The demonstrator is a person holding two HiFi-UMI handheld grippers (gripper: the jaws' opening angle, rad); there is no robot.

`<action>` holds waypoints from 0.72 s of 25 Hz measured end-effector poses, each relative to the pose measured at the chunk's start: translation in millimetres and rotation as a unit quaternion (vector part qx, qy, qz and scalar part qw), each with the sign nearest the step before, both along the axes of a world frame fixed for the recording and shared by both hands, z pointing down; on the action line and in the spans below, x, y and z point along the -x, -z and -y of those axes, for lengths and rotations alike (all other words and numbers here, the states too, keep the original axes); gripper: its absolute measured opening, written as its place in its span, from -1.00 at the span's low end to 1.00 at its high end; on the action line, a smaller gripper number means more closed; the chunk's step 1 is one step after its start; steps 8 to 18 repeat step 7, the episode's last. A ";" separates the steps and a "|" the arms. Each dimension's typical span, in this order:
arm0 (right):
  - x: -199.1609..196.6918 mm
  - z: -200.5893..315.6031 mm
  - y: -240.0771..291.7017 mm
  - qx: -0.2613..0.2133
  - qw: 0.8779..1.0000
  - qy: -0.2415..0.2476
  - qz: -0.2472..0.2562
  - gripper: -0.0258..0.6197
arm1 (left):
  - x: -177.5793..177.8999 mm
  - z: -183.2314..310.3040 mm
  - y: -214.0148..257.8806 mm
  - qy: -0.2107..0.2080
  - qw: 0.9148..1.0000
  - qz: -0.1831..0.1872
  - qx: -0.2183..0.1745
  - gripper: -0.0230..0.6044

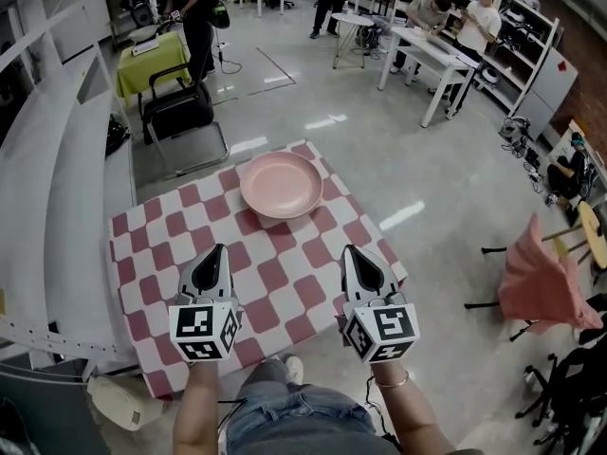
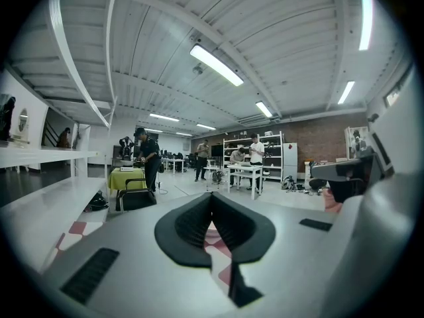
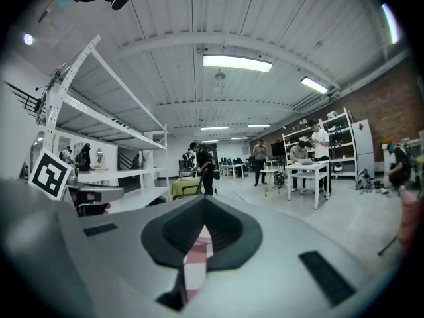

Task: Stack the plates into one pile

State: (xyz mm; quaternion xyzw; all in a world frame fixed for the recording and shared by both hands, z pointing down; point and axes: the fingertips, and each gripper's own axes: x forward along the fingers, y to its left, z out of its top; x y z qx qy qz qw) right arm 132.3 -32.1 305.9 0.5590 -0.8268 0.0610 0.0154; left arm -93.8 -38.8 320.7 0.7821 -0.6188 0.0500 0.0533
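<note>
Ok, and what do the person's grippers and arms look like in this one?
They match: the left gripper and right gripper have white tapered shells with black ribbed jaw linings. Their rear cubes carry black-and-white square markers. The forearms are bare, with no sleeves in view. A thin bracelet circles the right wrist.

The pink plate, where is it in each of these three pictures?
Head view: pink plate at centre, on the far end of the checked tablecloth.
Left gripper view: not in it.
Right gripper view: not in it.
Shared landmark: the yellow-green table, top left in head view, left of centre in both gripper views.
</note>
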 end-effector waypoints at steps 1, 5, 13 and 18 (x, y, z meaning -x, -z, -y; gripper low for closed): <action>0.8 -0.6 0.0 -0.001 1.000 0.001 -0.001 -0.90 | 0.1 -0.7 -0.3 0.000 1.000 0.000 0.000 -0.88; 0.1 -1.6 2.1 -0.004 1.000 0.004 0.002 -0.90 | -1.3 -3.2 0.8 0.002 1.000 -0.001 -0.001 -0.88; -1.7 -2.4 3.1 -0.004 1.000 0.005 0.004 -0.90 | -2.5 -4.7 1.8 0.003 1.000 -0.001 -0.002 -0.88; -1.7 -2.4 3.1 -0.004 1.000 0.005 0.004 -0.90 | -2.5 -4.7 1.8 0.003 1.000 -0.001 -0.002 -0.88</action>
